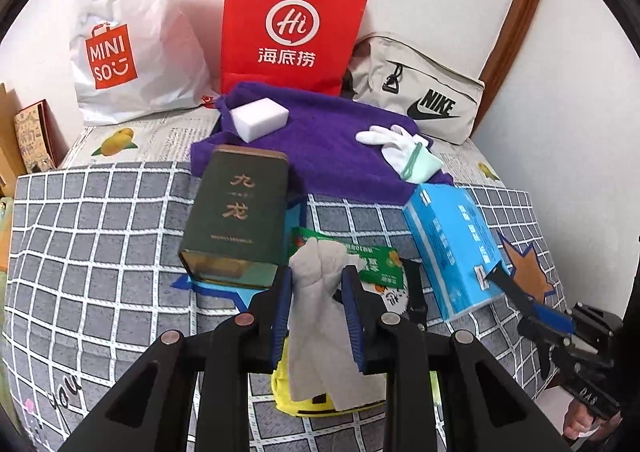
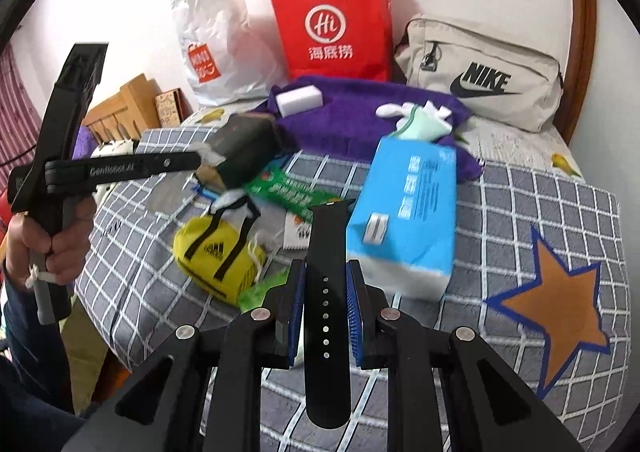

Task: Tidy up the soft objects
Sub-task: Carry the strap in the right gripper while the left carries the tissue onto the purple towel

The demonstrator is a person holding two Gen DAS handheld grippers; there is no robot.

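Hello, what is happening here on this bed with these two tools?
A person holds a gripper in each hand above a checked blanket. The left gripper is shut on a grey cloth; the right gripper is shut on a black watch strap. A white glove and sponge lie on the purple towel.

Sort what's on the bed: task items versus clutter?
Task (soft): grey cloth in left gripper; black strap in right gripper; white glove; white sponge; purple towel.
Clutter: green tin; blue tissue pack; red bag.
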